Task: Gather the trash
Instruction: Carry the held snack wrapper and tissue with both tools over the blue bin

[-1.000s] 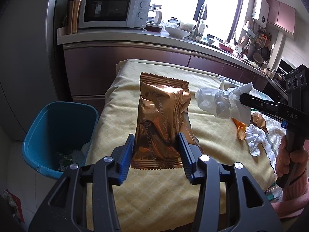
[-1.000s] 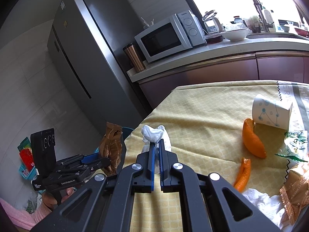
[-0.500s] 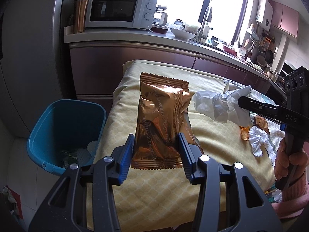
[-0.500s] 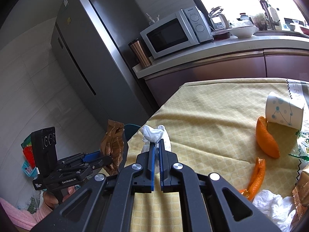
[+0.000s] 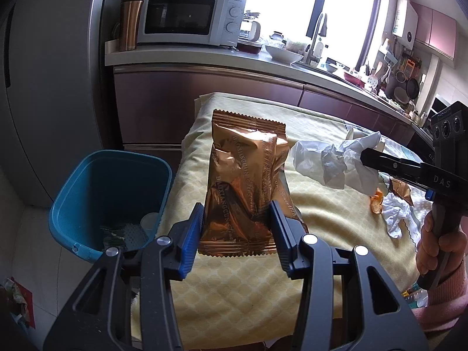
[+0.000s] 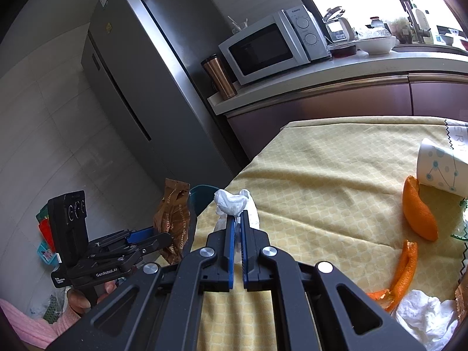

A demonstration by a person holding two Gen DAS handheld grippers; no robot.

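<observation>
Left gripper (image 5: 236, 228) jaws clamped on crinkly copper foil snack wrapper (image 5: 245, 181), held upright, probably for dropping into blue plastic bin (image 5: 87, 187) just left of tabletop (image 5: 239, 286); right gripper (image 6: 237, 228) jaws pinched together on crumpled white tissue (image 6: 232, 203); orange peel (image 6: 418, 210), paper cup (image 6: 438, 172) lie uncollected on yellow quilted cloth.

A counter (image 6: 336, 181) draped in a yellow patterned cloth (image 6: 307, 204) fills the right half of the right wrist view. At the right edge a white paper cup (image 6: 438, 169) with blue dots lies on its side, an orange peel (image 6: 418, 213) touching it below. Lower right lie a thinner peel strip (image 6: 405, 266) and a crumpled white tissue (image 6: 421, 316). On the floor (image 5: 32, 228), left of the counter in the left wrist view, stands a blue bin (image 5: 73, 204).
</observation>
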